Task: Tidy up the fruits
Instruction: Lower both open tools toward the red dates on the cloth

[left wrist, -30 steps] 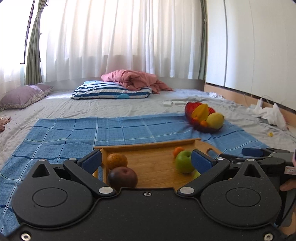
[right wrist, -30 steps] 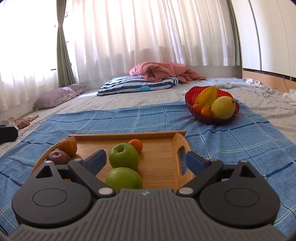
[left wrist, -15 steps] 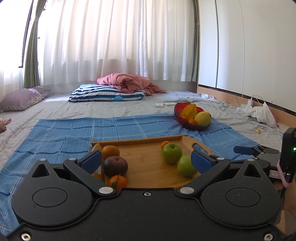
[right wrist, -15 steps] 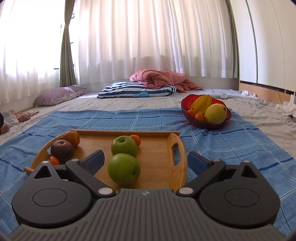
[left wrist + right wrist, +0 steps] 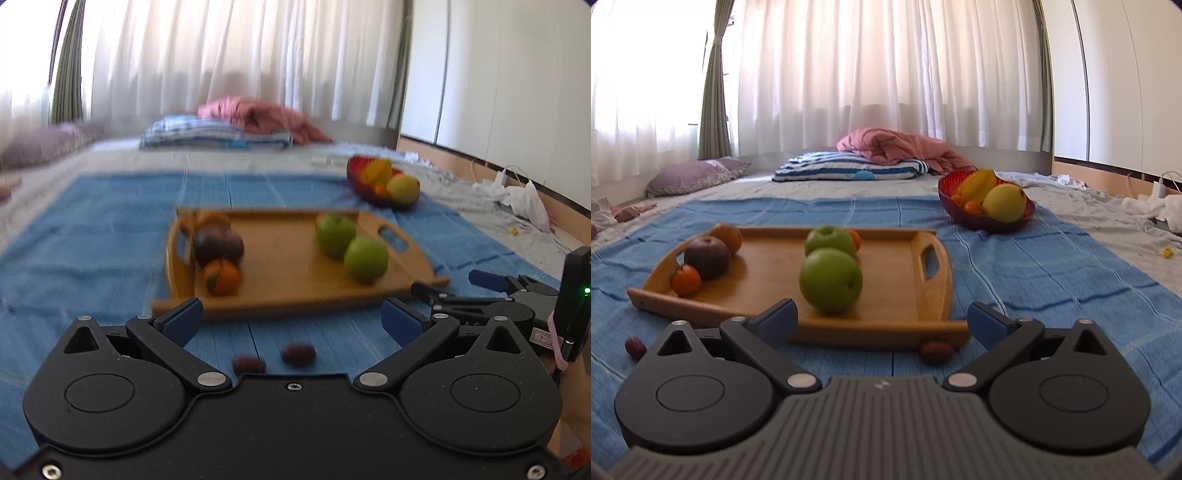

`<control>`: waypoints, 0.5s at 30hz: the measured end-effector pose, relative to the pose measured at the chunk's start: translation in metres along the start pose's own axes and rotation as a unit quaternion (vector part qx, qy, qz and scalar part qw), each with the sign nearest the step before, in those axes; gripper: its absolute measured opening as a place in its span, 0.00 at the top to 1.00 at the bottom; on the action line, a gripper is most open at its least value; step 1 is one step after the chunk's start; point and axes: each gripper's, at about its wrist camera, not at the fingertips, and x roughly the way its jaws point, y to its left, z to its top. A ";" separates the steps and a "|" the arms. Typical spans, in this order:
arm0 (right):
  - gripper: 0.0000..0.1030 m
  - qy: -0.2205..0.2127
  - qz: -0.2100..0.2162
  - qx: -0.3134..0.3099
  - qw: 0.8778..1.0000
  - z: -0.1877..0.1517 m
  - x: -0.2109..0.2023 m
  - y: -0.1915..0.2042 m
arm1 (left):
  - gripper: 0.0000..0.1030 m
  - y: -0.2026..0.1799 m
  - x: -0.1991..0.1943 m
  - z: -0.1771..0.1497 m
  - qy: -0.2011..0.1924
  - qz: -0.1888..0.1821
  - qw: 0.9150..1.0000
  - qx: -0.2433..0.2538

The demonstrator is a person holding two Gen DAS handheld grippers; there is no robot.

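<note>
Left view motion-blurred; front apple [image 5: 830, 280] half hides rear apple [image 5: 827, 238].

Two low cameras looking across the bed

Each camera sits on a gripper, low over the blue cloth [image 5: 1034, 266], and looks forward toward the curtains [image 5: 886, 74]. Both are close to the near edge of the wooden tray [image 5: 768, 269], and both see it and the red fruit bowl [image 5: 990, 221] behind. The left view is blurry and shows the right gripper [image 5: 458, 282] at its right edge.
</note>
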 end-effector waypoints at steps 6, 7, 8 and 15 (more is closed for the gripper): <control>0.00 0.010 -0.010 0.008 1.000 -0.014 -0.002 0.001 | 0.00 0.008 0.022 -0.020 0.021 0.031 0.999 -0.013; 0.00 0.011 -0.013 0.007 1.000 -0.017 -0.001 0.000 | 0.00 0.009 0.025 -0.023 0.022 0.038 0.999 -0.013; 0.00 0.013 -0.015 0.006 1.000 -0.019 -0.001 0.001 | 0.00 0.010 0.028 -0.025 0.024 0.043 0.999 -0.012; 0.00 0.030 -0.020 0.015 0.999 -0.032 0.002 0.001 | 0.01 0.011 0.044 -0.036 0.032 0.070 0.997 0.006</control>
